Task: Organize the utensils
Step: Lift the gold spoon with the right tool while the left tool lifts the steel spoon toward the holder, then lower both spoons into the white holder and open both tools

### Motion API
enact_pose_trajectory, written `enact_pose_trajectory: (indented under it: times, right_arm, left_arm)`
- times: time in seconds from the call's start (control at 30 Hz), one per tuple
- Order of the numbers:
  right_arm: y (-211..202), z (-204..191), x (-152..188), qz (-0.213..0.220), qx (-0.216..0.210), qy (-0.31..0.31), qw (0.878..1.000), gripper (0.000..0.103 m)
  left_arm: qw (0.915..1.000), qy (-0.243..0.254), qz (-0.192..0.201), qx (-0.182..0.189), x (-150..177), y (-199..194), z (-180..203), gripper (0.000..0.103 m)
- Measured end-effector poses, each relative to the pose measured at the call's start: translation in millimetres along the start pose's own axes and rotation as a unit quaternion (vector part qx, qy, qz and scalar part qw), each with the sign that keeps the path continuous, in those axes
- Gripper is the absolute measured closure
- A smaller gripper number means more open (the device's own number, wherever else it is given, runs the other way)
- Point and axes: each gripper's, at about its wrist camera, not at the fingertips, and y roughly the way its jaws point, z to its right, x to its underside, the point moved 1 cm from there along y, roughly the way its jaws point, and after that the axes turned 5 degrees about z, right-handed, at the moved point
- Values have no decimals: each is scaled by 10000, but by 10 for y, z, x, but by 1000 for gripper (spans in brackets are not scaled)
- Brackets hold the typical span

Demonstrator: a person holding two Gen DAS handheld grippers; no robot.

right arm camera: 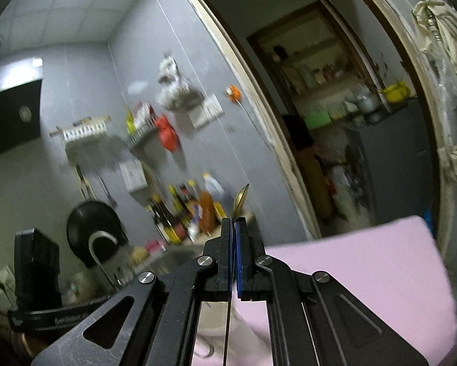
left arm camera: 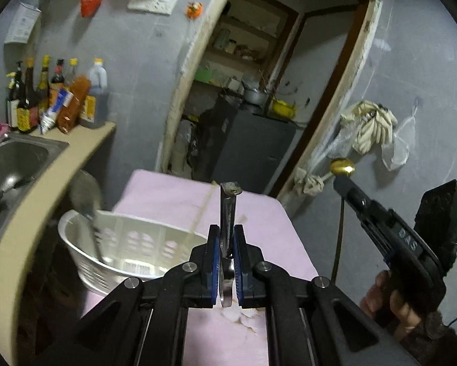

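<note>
Left gripper (left arm camera: pixel 226 262): fingers (left arm camera: pixel 213 262) clamped on a steel utensil (left arm camera: pixel 227 213), held edge-on. Handle sticks up past the fingertips, rounded end hangs below them between the pads. Can't tell spoon vs. spatula from this angle. Grip sits low on the shank, probably so the handle stays free to lead into the basket.

Right gripper (right arm camera: pixel 233 238): fingers (right arm camera: pixel 226 244) shut on a gold spoon (right arm camera: pixel 240 202). Bowl pokes out above the tips, thin stem runs down below the pads. In the left wrist view the same bowl shows up as a gold oval at the tip of the right gripper, up and right of my left fingers, well apart from them.

White slotted basket (left arm camera: pixel 143 241) sits just left of and below the left fingers, on the pink tabletop (left arm camera: pixel 173 195). One large steel ladle (left arm camera: pixel 86 195) already leans in it, so I judge it's the drop target. Both utensils are up in the air, nothing released yet.

Further left: sink (left arm camera: pixel 17 158), with sauce bottles (left arm camera: pixel 57 94) behind it.

Risk: thin stem on the right could pivot in the pads.
</note>
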Motion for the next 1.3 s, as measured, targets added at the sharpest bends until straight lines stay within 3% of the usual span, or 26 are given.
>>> enact_pose_trajectory:
  times: [0.2, 0.4, 0.83, 1.3]
  right_arm:
    - [411, -386, 48, 489, -62, -30, 9988, 101]
    - [720, -629, 194, 525, -46, -253, 9983, 101]
    - [1004, -482, 558, 101, 397, -463, 9981, 101]
    - [1026, -426, 749, -229, 386, -419, 9981, 101]
  left_arm:
    - [9983, -33, 447, -374, -294, -288, -356, 95]
    - [9948, -100, 648, -778, -440, -317, -758, 95]
    - [9951, -40, 253, -950, -245, 100, -1006, 95]
    - [9941, -110, -65, -1073, -128, 210, -1056, 95]
